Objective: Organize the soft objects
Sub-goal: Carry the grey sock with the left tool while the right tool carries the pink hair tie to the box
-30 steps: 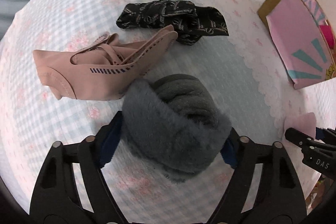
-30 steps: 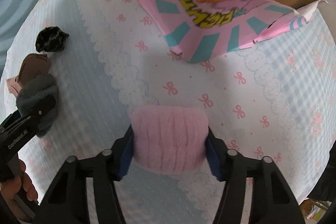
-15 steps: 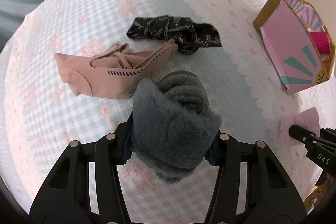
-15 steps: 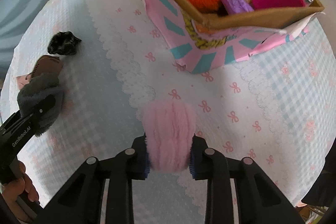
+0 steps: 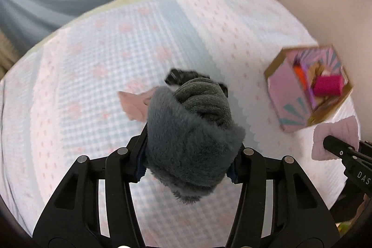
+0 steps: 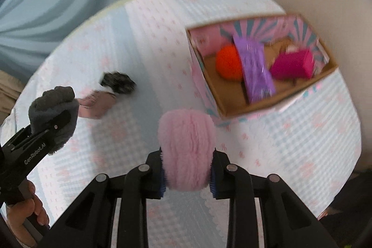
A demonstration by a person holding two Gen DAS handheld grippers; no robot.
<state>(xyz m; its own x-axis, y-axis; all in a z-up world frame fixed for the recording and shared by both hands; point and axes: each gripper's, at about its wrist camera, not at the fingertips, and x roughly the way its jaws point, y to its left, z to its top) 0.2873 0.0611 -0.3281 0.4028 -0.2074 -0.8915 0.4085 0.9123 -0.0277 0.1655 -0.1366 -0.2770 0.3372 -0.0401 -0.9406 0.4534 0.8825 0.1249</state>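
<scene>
Checked tabletop (image 6: 290, 155): my left claw (image 5: 188, 162) grips a grey sock (image 5: 193, 131), right claw (image 6: 187, 174) a pink one (image 6: 186, 150); box (image 6: 274, 106) ahead part-filled, two garments left beyond.

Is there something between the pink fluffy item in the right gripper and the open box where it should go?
Nothing visible blocks it. The pink fluffy item is held in the right gripper above bare tablecloth, and the box lies just beyond, open on top, with free floor near its front corner.

Grey fluffy sock (image 5: 190, 145); pink fluffy sock (image 6: 187, 150); blue-gingham, pink-bowed cloth (image 5: 97, 57)
</scene>
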